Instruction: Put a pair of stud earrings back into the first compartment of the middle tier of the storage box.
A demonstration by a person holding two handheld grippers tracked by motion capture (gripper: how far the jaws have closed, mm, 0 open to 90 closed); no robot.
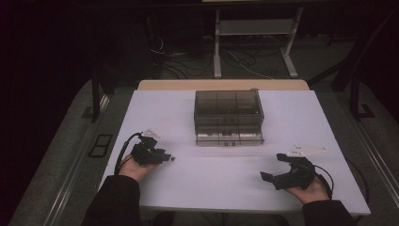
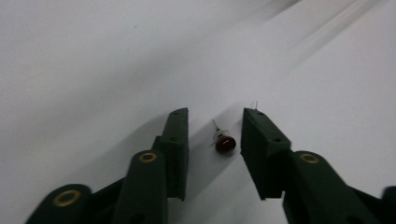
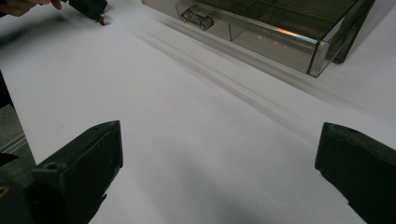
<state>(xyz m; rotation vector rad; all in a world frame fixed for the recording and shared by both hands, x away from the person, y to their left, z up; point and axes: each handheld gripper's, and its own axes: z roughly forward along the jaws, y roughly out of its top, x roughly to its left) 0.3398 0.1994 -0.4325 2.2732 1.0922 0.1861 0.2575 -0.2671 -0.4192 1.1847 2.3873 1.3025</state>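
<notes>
The small dark-red round component with thin wire leads (image 2: 224, 143) looks light and fragile; your left gripper (image 2: 215, 122) brackets it untouched, so pinch the body. Your right gripper (image 3: 219, 154) gapes empty.

The table (image 1: 197, 183) is white. The box (image 1: 228, 117) on it is see-through and smoky grey-brown. Both tongs are black: the left tongs (image 2: 215, 135) have little gold rings on them. The tiny part (image 2: 224, 144) between them is dark red, maybe brownish, with thin silver wires. The person's sleeves (image 1: 115, 202) are black.
</notes>
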